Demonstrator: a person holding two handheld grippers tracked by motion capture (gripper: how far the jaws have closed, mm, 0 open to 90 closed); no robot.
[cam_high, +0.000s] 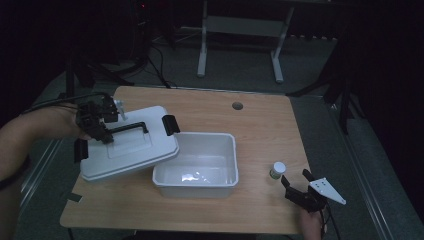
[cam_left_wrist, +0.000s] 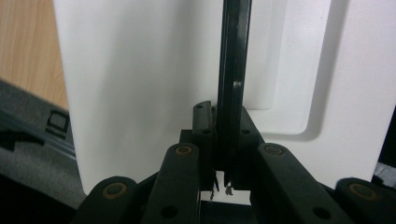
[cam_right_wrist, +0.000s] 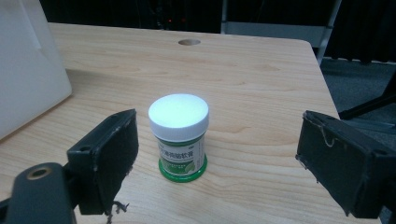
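At the left of the high view, the left claw (cam_high: 106, 131) is clenching the black handle (cam_high: 131, 128) of a white lid (cam_high: 129, 144). The lid is a flat rounded rectangle with a black latch at each short end, its long axis running from the near left toward the far right of the wooden surface (cam_high: 260, 120). It is sitting tilted, its right edge resting on the rim of the tub (cam_high: 196, 158) and its left part hanging past the surface's left edge. In the left gripper view the jaws are pressing tight on either side of the thin black handle (cam_left_wrist: 232, 74), with the lid (cam_left_wrist: 140, 93) white behind it.

The tub is an open white rectangular bin, sitting upright near the middle of the surface, long axis left to right.

To its right a small jar (cam_high: 277, 170) is standing upright near the surface's right front edge, white cap on top and a green label around its body. The right claw (cam_high: 295, 184) is released, its jaws spread wide just in front of the jar. In the right gripper view the jar (cam_right_wrist: 180, 137) is standing between the two jaws, touching neither.
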